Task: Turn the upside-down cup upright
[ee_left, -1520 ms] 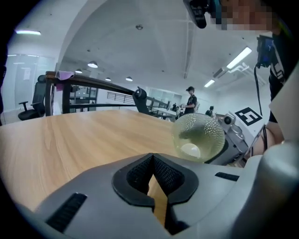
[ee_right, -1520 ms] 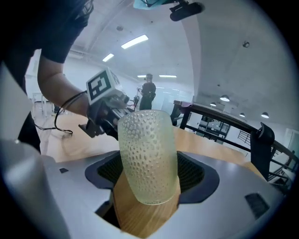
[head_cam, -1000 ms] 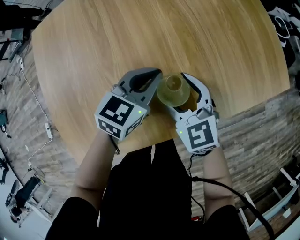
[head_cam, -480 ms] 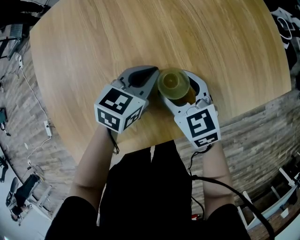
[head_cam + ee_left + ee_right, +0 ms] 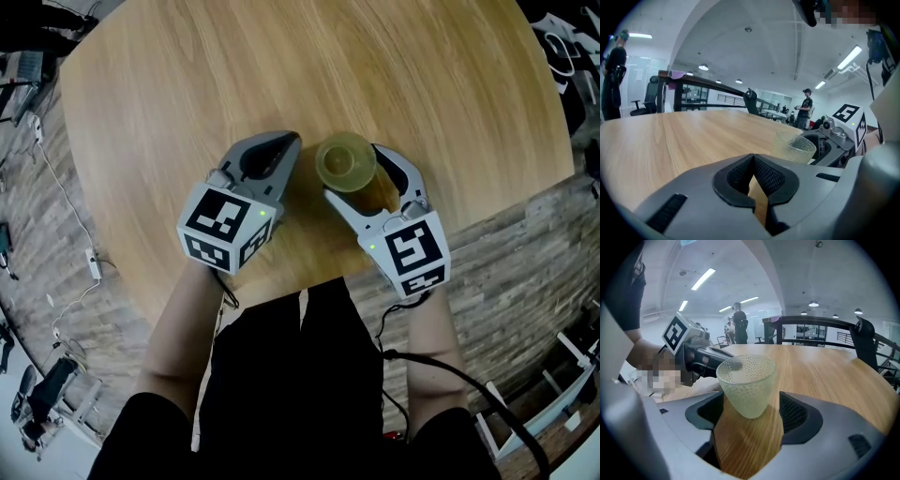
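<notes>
A translucent yellowish dimpled cup (image 5: 345,161) sits between the jaws of my right gripper (image 5: 356,176), which is shut on its lower body. In the right gripper view the cup (image 5: 746,383) has its mouth up and its narrow base down, leaning slightly left, with the wooden table (image 5: 281,66) showing under it. My left gripper (image 5: 284,142) lies to the cup's left, a small gap away. It is shut with nothing in it; in the left gripper view its pads (image 5: 765,176) meet, and the cup (image 5: 793,146) stands beyond them to the right.
Both grippers work near the round table's front edge (image 5: 281,286), close to the person's body. Beyond the table are a brick-pattern floor (image 5: 525,244) with cables and, in the gripper views, office chairs, a railing and people standing far off.
My left gripper has drawn away to the left, opening a gap beside the cup. The right gripper has rolled, bringing the cup's mouth more upward.
</notes>
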The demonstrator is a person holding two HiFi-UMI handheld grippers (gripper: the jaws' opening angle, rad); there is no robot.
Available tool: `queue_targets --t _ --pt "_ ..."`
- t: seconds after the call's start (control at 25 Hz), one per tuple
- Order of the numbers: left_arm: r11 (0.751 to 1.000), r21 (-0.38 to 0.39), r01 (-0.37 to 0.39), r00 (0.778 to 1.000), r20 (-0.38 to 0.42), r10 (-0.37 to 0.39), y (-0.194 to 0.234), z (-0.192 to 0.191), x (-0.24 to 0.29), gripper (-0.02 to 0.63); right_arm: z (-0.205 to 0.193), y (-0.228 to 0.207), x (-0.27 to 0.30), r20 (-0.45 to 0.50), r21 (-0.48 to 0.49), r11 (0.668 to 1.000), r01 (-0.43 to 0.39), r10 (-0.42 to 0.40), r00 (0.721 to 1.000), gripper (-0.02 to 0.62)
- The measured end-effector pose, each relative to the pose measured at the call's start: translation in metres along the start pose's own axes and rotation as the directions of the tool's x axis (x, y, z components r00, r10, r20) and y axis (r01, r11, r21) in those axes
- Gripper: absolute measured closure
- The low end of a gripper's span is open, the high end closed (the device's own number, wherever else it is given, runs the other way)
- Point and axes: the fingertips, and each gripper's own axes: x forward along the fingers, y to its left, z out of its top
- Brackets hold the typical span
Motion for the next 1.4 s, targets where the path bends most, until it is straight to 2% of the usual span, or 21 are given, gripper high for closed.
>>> queue_targets --t 0.12,0.2,0.4,0.6,0.76,0.88,1.04,1.2,1.4 --pt "0.996 0.044 -0.075 0.995 0.074 0.071 0.002 0.02 -0.027 0.599 0.009 -0.005 -0.025 0.018 0.032 0.998 0.055 -0.056 0.998 0.279" --pt "0.993 0.044 -0.109 0.986 0.131 0.102 -0.007 0.035 -0.045 0.6 0.019 -0.007 -0.049 0.052 0.055 0.992 0.109 -0.112 0.992 0.281" --pt "0.991 0.035 -0.132 0.964 0.236 0.12 -0.047 0.079 -0.09 0.6 0.067 0.016 -0.102 0.172 0.062 0.984 0.17 -0.178 0.969 0.293" --pt "0.991 -0.016 -0.134 0.943 0.306 0.132 -0.09 0.122 -0.123 0.6 0.117 0.03 -0.15 0.285 0.12 0.952 0.283 -0.306 0.908 0.52" --pt "0.988 -0.023 -0.153 0.926 0.345 0.151 -0.123 0.15 -0.141 0.6 0.145 0.034 -0.192 0.345 0.16 0.916 0.369 -0.402 0.848 0.578" --pt "0.984 -0.02 -0.177 0.911 0.375 0.171 -0.141 0.168 -0.156 0.6 0.164 0.04 -0.218 0.395 0.172 0.905 0.389 -0.425 0.814 0.581" --pt "0.974 -0.019 -0.226 0.882 0.421 0.213 -0.157 0.187 -0.173 0.6 0.182 0.046 -0.243 0.439 0.178 0.899 0.4 -0.436 0.785 0.581" --pt "0.966 -0.02 -0.259 0.864 0.442 0.241 -0.174 0.197 -0.182 0.6 0.187 0.05 -0.264 0.473 0.187 0.896 0.403 -0.442 0.762 0.581" --pt "0.961 -0.02 -0.276 0.854 0.453 0.255 -0.188 0.197 -0.194 0.6 0.192 0.06 -0.276 0.495 0.195 0.9 0.39 -0.434 0.753 0.581"
